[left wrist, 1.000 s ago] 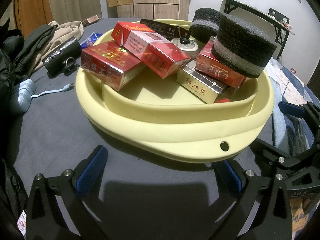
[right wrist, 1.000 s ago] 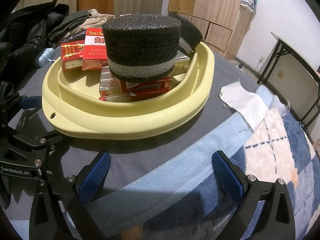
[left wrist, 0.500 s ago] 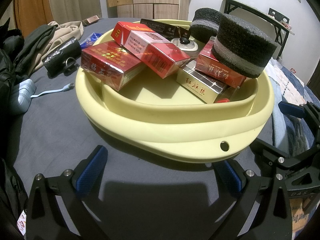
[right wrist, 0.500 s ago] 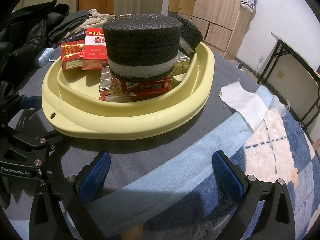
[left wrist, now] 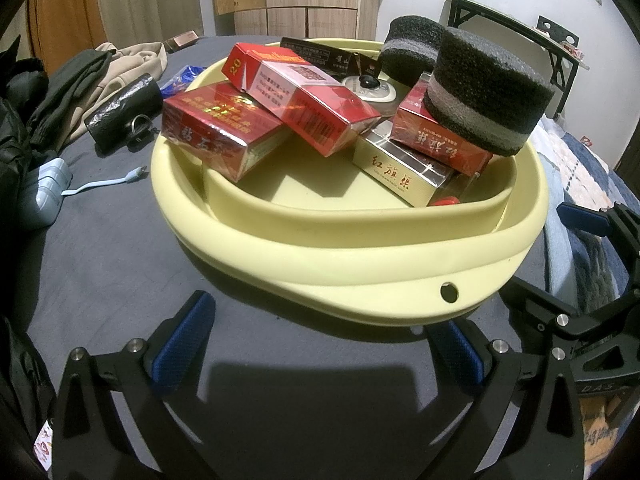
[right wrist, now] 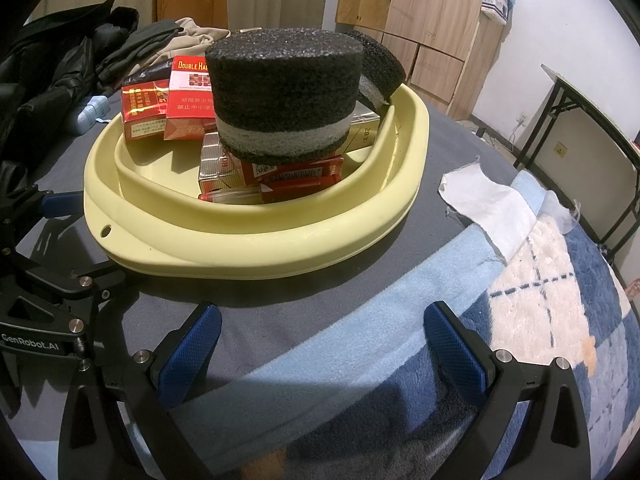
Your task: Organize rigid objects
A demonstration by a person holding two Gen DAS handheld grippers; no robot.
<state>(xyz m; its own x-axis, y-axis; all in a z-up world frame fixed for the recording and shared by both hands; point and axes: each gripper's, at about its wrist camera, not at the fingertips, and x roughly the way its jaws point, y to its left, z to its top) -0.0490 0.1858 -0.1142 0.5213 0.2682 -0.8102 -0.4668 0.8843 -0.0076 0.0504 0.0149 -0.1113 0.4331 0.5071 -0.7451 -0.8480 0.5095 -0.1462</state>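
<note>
A pale yellow basin (left wrist: 360, 276) (right wrist: 256, 240) sits on the dark grey bedsheet. It holds several red and gold cigarette boxes (left wrist: 312, 100) (right wrist: 188, 96) and two black foam pucks; the nearer puck (left wrist: 486, 92) (right wrist: 284, 96) rests on top of a red box. My left gripper (left wrist: 324, 344) is open and empty just in front of the basin's near rim. My right gripper (right wrist: 320, 344) is open and empty, a little back from the basin's right side. Each gripper shows at the edge of the other's view.
A black pouch (left wrist: 120, 110), a light blue cable (left wrist: 108, 184) and piled clothes (left wrist: 60, 92) lie left of the basin. A white cloth (right wrist: 488, 204) and a blue-and-white blanket (right wrist: 540, 300) lie to its right. A black-framed table (right wrist: 592, 116) and wooden cabinets stand behind.
</note>
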